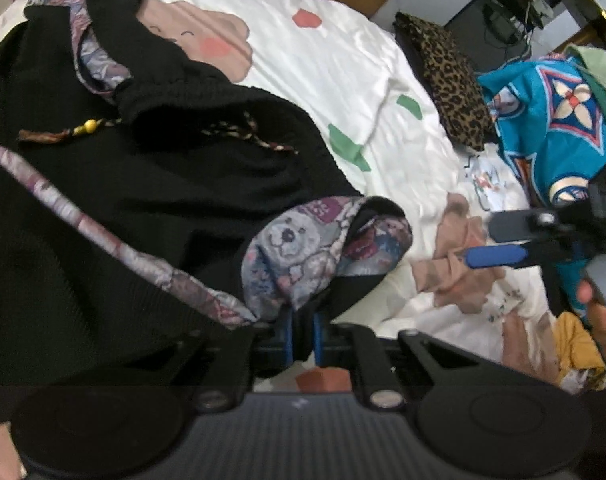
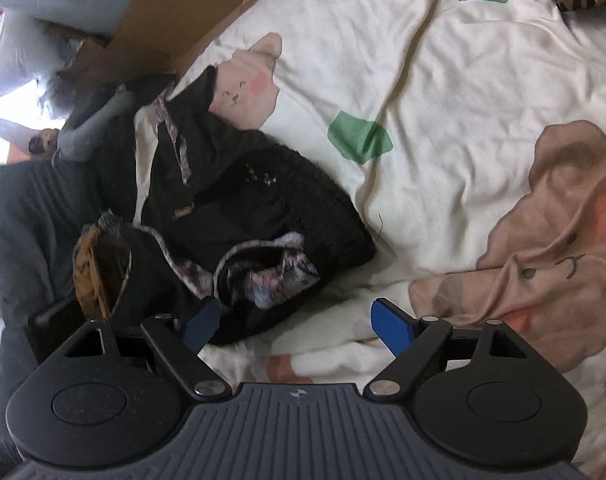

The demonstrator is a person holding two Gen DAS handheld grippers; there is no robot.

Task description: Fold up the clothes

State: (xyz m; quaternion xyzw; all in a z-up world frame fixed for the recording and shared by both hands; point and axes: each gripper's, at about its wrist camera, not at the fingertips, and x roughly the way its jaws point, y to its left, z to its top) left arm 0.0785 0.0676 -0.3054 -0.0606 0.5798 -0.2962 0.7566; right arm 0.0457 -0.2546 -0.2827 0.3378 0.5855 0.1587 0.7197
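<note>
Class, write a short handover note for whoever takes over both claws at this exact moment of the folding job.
Left claw: shut on the floral cuff of the black knit garment.
Right claw: open, nothing between its fingers, hovering by the same cuff above the white printed sheet.
Garment lies bunched on the bed, its sleeve drawn across the body; no neat fold yet.
More clothes wait to one side: a teal patterned piece and a leopard-print piece.
Left to do: flatten and fold the black garment, then the others.
</note>
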